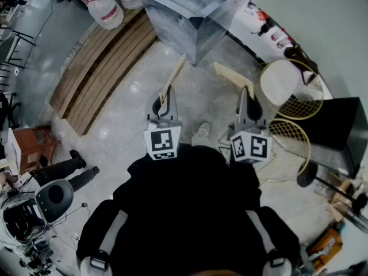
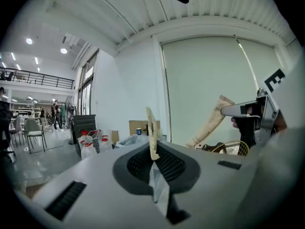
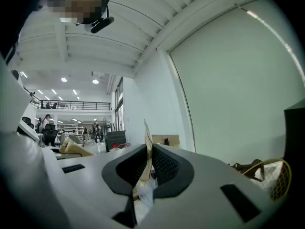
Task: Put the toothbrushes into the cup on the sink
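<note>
The person stands on a pale polished floor (image 1: 129, 111) with both grippers held out ahead, side by side and apart. The left gripper (image 1: 180, 62) has its beige jaws pressed together with nothing between them; its own view looks across an open hall. The right gripper (image 1: 220, 68) is likewise closed and empty, aimed toward a light wall (image 3: 238, 94). Just beyond the jaw tips stands a clear box (image 1: 190, 16), with water bottles (image 1: 103, 7) at far left beside wooden planks (image 1: 98, 68). Two rackets (image 1: 293, 105) lie at the right. No view shows the toothbrushes, the cup or the sink.
</note>
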